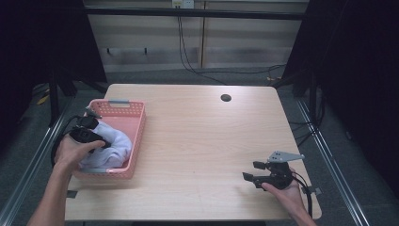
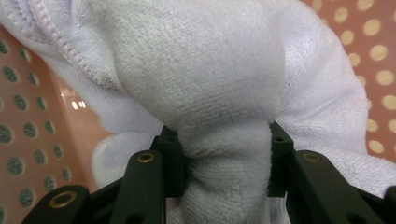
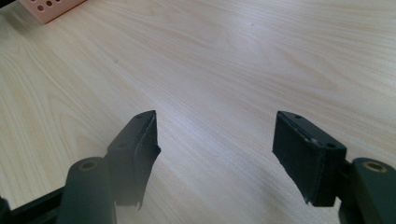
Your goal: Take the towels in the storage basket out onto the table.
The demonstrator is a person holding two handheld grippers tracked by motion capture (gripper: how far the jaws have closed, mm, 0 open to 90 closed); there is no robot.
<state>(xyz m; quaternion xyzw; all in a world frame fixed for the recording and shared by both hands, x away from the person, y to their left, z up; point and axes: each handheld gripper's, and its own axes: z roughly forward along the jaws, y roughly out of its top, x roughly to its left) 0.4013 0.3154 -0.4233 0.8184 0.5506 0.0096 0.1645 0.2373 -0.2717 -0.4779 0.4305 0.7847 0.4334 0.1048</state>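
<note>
Pale wooden table (image 1: 202, 141), grey floor (image 1: 357, 160), black curtains (image 1: 357, 56) around.

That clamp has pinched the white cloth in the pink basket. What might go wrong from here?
The left gripper pinches just one bunched fold of the white cloth, so the fold could slip free when lifted. The rest of the cloth sits in the pink basket, which might drag or tip as the cloth comes up. The right gripper rests open on the table, too far off to steady the basket.

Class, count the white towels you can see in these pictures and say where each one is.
1. The white towel lies bunched in the pink basket at the table's left edge, pinched by the left tool. More cloth may be hidden beneath its folds.
</note>
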